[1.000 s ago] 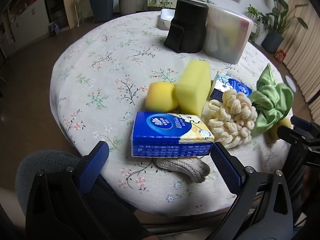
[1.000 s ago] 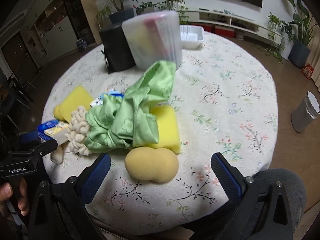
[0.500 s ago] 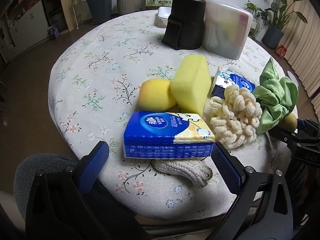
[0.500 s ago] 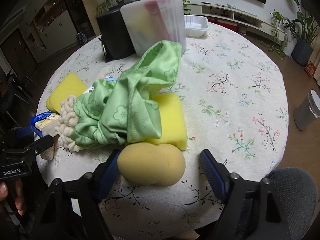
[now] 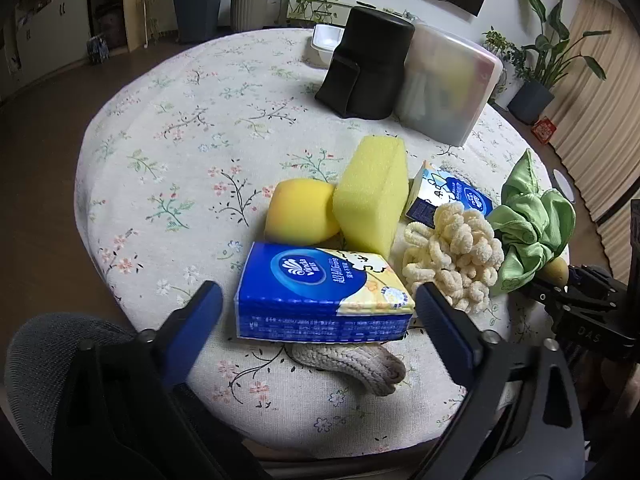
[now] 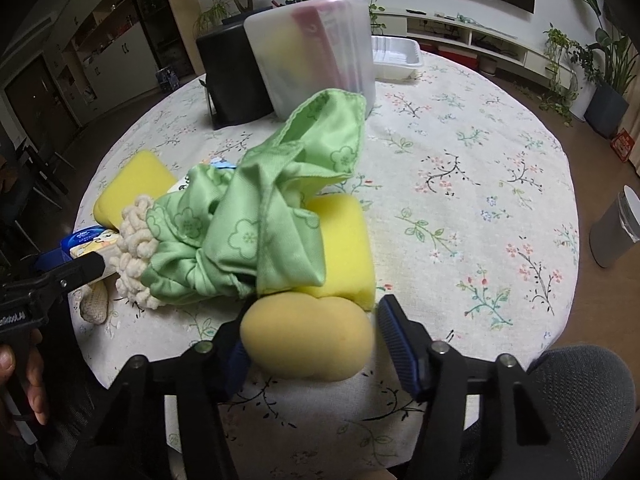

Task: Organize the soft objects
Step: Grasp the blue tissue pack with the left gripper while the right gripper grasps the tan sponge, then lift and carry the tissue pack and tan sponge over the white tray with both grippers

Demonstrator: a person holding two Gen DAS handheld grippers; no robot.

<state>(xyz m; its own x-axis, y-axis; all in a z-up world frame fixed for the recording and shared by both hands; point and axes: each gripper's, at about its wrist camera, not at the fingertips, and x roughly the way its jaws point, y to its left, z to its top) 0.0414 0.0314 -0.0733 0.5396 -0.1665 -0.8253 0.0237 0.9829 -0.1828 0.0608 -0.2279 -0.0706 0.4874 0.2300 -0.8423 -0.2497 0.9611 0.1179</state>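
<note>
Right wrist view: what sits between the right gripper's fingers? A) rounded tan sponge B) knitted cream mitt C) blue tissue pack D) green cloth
A: the rounded tan sponge lies between the closing jaws of the right gripper, with the green cloth piled behind it and the blue tissue pack far off to the left.

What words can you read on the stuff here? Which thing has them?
"Vinda": on the big blue tissue pack, in its round logo. The Chinese characters beside it are too blurred to read.
"DAS": on the black body of the right gripper.
"...Robot.AI": on the left gripper, its start cut off.
Small tissue pack: print too small to read.
</note>
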